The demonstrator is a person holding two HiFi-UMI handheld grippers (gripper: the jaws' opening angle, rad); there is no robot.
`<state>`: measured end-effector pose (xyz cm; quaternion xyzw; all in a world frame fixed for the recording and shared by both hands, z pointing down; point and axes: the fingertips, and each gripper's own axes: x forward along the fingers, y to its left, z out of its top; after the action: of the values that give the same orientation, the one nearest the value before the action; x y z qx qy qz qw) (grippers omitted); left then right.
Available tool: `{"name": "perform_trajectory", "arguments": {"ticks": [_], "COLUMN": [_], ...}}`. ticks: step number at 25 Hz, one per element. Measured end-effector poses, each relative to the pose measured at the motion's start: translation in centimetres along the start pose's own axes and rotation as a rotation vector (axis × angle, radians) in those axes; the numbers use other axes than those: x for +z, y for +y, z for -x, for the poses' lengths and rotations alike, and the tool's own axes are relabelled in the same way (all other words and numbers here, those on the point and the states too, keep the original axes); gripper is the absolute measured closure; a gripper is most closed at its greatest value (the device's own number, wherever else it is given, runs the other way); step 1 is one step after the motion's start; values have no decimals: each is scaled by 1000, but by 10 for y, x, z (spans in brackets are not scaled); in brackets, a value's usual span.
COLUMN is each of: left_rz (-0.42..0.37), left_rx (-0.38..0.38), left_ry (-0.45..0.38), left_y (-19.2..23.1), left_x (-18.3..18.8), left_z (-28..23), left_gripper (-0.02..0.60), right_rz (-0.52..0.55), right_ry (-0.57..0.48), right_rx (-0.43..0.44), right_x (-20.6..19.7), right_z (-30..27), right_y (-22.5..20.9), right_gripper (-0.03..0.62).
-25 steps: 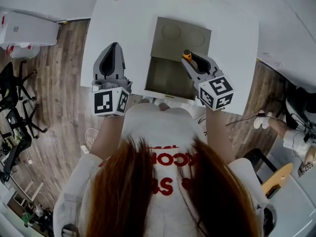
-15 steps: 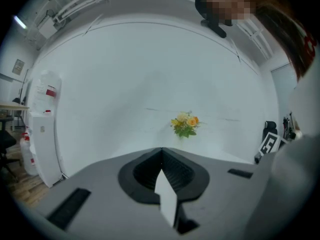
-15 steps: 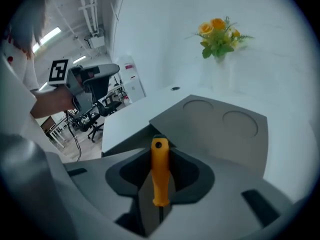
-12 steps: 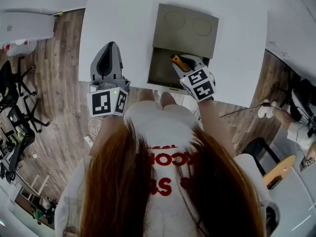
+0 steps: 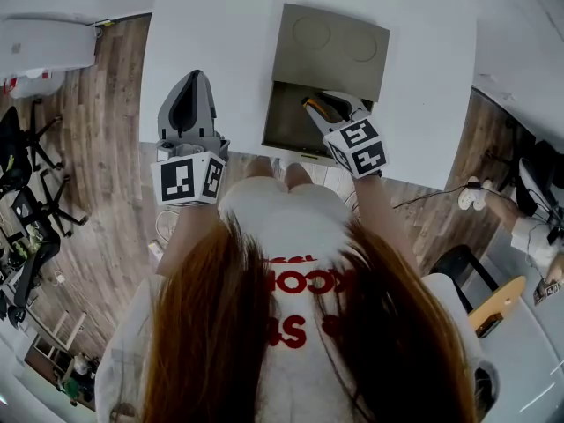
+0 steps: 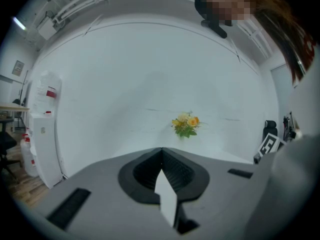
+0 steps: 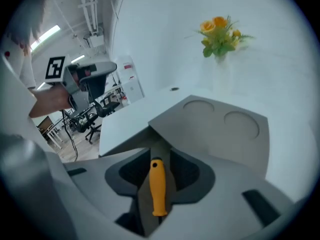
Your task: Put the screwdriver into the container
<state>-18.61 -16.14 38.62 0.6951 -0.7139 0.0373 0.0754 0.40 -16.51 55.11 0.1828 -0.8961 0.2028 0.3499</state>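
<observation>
Right now the right gripper [image 7: 159, 156] is down over the open part of the container [image 5: 284, 135], and its jaws have just been opening. They stand apart with the screwdriver [image 7: 158, 189] between them. There is a little gap on each side of its orange handle, so they do not seem to squeeze it.

It could go wrong if the screwdriver falls crooked and its end catches the edge of the container. It could also stick to one jaw and come back out when the gripper lifts. A bump on the open lid [image 5: 330, 47] might make it drop shut.

The left gripper [image 6: 161, 151] is to the left of the container, jaws pressed together, holding nothing.

The container sits on a white table [image 5: 216, 33]. Beyond the container are yellow flowers [image 7: 218, 34]. Left of it, past the table edge, are a wood floor [image 5: 106, 130] and black chairs [image 5: 26, 179]
</observation>
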Motion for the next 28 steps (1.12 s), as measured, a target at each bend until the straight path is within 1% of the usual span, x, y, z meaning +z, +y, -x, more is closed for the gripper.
{"name": "perform_trajectory", "arguments": {"ticks": [2, 4, 5, 8, 10, 12, 15, 19, 22, 25, 28], "left_rz": [-33, -69, -76, -81, -88, -96, -93, -100, -100, -96, -96], "left_rx": [-15, -38, -46, -56, -64, -73, -97, -127, -147, -163, -174], "left_ry": [-21, -47, -62, -108, -138, -160, -173, -191, -203, -205, -209], "left_y": [-5, -13, -16, -21, -23, -25, -27, -32, -38, -46, -50], "left_x": [8, 19, 25, 42, 53, 62, 72, 82, 86, 86, 88], "left_z": [-2, -4, -5, -11, -15, -19, -26, -26, -25, -26, -25], "left_gripper": [575, 575, 575, 575, 575, 575, 575, 575, 575, 575, 575], "right_rz": [-11, -6, 0, 23, 48, 59, 49, 19, -45, -108, -104], "right_ry": [-91, -196, -252, -427, -521, -603, -708, -795, -835, -861, -860], "right_rx": [-24, -71, -98, -181, -234, -273, -321, -379, -387, -389, -419], "right_x": [24, 51, 66, 107, 128, 143, 156, 157, 151, 144, 142], "right_z": [18, 42, 55, 98, 125, 149, 176, 201, 212, 217, 222], "right_y": [-8, -20, -26, -41, -48, -50, -52, -51, -51, -53, -53], "right_gripper": [507, 559, 571, 588, 589, 589, 589, 589, 589, 589, 589]}}
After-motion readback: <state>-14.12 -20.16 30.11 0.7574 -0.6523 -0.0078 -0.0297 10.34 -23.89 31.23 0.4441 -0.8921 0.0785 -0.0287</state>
